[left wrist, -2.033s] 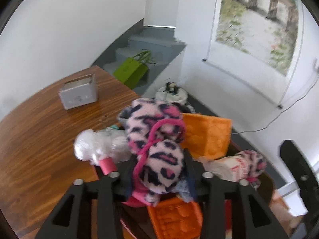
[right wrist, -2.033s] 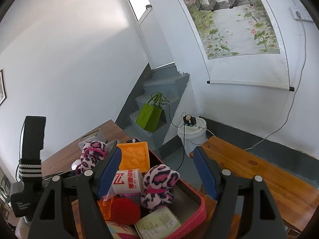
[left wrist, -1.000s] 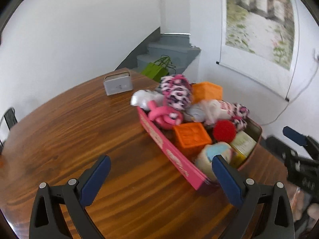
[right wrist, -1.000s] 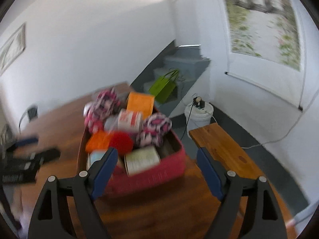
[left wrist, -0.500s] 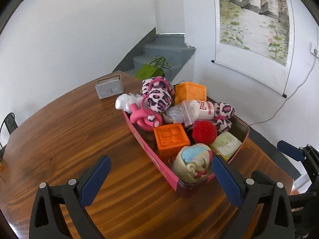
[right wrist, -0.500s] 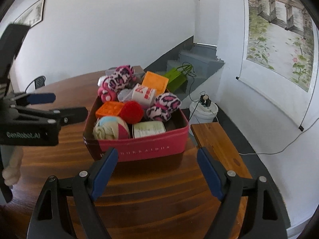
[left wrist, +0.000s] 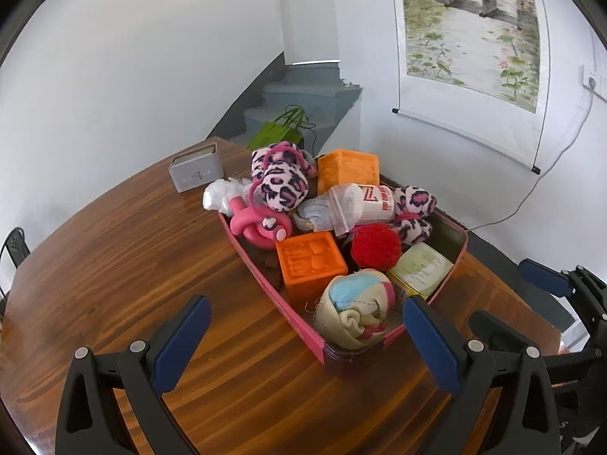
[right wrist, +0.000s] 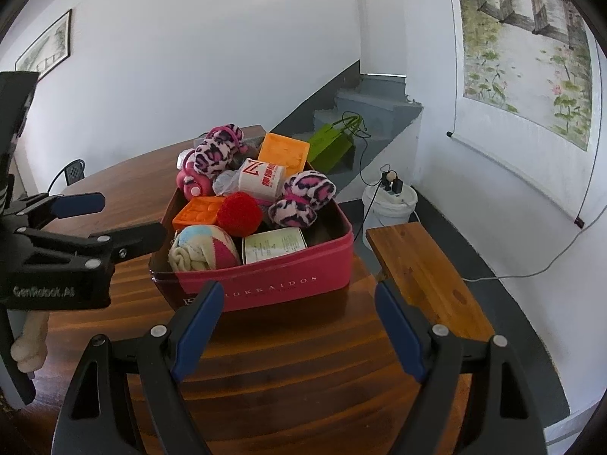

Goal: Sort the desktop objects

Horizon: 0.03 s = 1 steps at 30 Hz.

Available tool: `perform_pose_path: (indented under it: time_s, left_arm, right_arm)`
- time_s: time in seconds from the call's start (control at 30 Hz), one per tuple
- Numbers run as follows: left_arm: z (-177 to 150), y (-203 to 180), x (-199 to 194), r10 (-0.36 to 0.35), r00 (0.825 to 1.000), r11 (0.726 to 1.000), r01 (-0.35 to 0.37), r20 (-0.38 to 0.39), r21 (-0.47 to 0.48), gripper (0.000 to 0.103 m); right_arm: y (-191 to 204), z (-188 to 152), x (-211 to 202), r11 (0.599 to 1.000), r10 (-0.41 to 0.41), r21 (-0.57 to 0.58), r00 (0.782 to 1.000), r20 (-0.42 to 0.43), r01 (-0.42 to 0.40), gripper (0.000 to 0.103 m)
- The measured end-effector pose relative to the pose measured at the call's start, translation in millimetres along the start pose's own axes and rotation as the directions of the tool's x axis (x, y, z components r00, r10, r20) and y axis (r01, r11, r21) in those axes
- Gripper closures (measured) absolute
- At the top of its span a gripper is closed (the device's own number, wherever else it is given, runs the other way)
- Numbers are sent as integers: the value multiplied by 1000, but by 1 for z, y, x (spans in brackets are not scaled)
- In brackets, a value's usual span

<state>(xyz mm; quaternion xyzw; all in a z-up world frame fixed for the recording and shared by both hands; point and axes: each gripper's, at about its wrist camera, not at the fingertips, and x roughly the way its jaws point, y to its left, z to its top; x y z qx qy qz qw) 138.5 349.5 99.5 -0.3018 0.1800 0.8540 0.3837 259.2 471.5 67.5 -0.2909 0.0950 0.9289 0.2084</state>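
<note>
A pink rectangular box point(left wrist: 265, 284) point(right wrist: 265, 284) stands on the round wooden table point(left wrist: 114, 265), heaped with things. Inside lie two leopard-print plush pieces point(left wrist: 279, 182) point(right wrist: 301, 197), two orange blocks point(left wrist: 311, 261) point(right wrist: 284, 153), a red pom-pom ball point(left wrist: 373, 246) point(right wrist: 239, 212), a rolled pastel sock point(left wrist: 356, 307) point(right wrist: 203, 248), a white roll with a red Z point(left wrist: 360, 204), a pink toy point(left wrist: 254, 225) and a green-labelled packet point(left wrist: 421, 267). My left gripper point(left wrist: 305, 345) point(right wrist: 110, 220) is open just short of the box's near corner, holding nothing. My right gripper point(right wrist: 299, 326) point(left wrist: 519, 303) is open before the box's short wall, also bare.
A small grey box point(left wrist: 195, 168) sits on the table behind the pink box. Off the table are a wooden bench point(right wrist: 421, 265), a white bucket point(right wrist: 389, 201), a green bag point(right wrist: 330, 146) on grey stairs and a black chair point(left wrist: 15, 244). A hand point(right wrist: 30, 337) grips the left tool.
The left gripper, earlier shut on a leopard plush over the box, has let it go and drawn back. The right gripper also pulled back and tilted down. Both barely moved in the last half second.
</note>
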Motion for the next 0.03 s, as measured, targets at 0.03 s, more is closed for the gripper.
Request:
perform_pose_path:
  time_s: [0.03]
  left_arm:
    - [0,0,0,3,1000,1000,-3,3,5,1]
  right_arm:
    - [0,0,1,1000,3,3,1000,-3,-3,19]
